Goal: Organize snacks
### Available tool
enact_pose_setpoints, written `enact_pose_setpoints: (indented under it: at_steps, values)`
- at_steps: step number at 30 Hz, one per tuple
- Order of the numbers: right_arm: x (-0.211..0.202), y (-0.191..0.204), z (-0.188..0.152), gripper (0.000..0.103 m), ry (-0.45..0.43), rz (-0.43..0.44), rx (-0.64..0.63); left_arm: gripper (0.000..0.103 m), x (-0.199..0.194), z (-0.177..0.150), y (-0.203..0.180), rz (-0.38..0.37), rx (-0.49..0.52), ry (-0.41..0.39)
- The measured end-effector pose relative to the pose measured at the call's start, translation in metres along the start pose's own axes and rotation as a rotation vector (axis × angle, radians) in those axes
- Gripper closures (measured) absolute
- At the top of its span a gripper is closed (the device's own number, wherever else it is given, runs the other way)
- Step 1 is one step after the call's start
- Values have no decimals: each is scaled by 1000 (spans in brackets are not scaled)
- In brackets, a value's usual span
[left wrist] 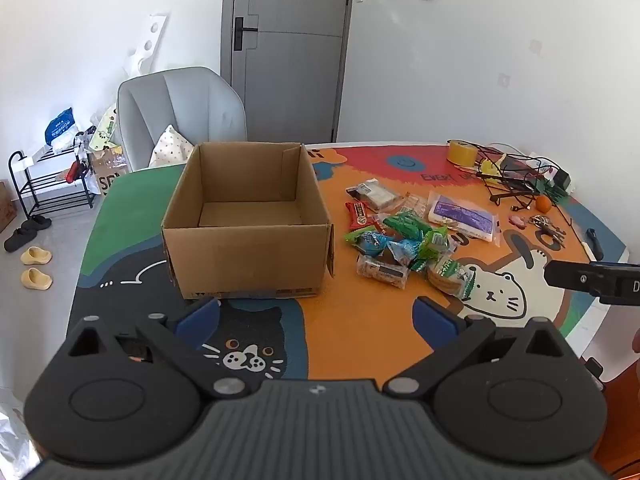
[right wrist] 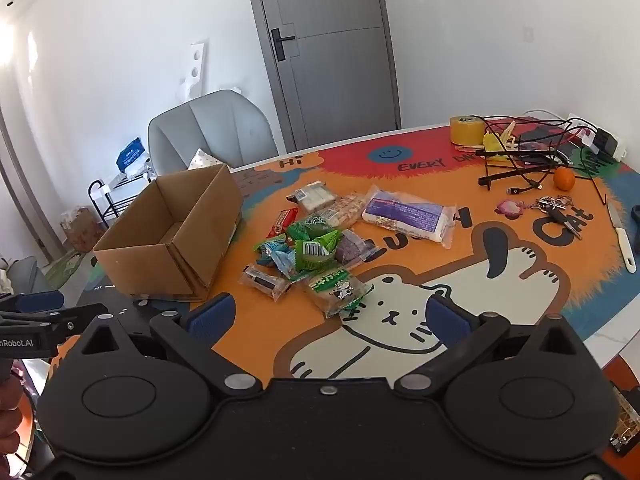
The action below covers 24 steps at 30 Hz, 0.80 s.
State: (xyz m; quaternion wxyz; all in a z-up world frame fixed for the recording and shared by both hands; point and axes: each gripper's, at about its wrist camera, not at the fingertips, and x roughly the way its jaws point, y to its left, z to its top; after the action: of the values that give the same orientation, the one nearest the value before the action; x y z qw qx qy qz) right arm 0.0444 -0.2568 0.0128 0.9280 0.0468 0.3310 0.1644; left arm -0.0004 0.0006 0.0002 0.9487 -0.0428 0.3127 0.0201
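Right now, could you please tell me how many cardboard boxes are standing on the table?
1. The cardboard box stands open and empty on the table mat, left of the snack pile. Nothing in either view suggests another box hidden on the table.

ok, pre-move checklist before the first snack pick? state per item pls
1. Cardboard box open at the top, inside bare where visible: ok.
2. Left gripper open, nothing between its pads: ok.
3. Right gripper open, nothing between its pads: ok.
4. Snack pile loose on the table mat beside the box, nothing covering it: ok.
5. Nearest pick, the green-labelled cracker pack, lies flat at the pile's near edge: ok; whether it overlaps a neighbour: cannot tell.
6. Non-snacks (orange, keys, tape roll) sit apart from the pile: ok.
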Motion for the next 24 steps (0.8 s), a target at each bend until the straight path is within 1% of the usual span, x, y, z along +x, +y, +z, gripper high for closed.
enact_pose_setpoints:
  at_steps: [3, 6, 9, 10, 14, 15, 24]
  values:
    - [-1, 1, 1, 0, 3, 13, 6, 1, 0, 1, 4, 8, -25, -9]
    - [1, 3, 4, 0, 15, 34, 26, 1, -1, 0, 7, 22, -28, -14]
    - [-1, 0, 1, 0, 6, 24, 27, 1, -3, 0, 10, 30, -37, -20]
    - [-7, 2, -1, 0, -14, 23, 25, 1, -3, -1, 1, 11, -6, -3]
    - [-4, 6, 2, 0, -12, 16, 14, 1, -5, -2, -3, 10, -7, -10]
    - [-3, 7, 3, 0, -14, 14, 12, 1, -5, 1, 1, 6, -13, -9]
    - [-5, 5, 2, 0, -18, 11, 8, 1, -6, 1, 1, 5, -16, -9]
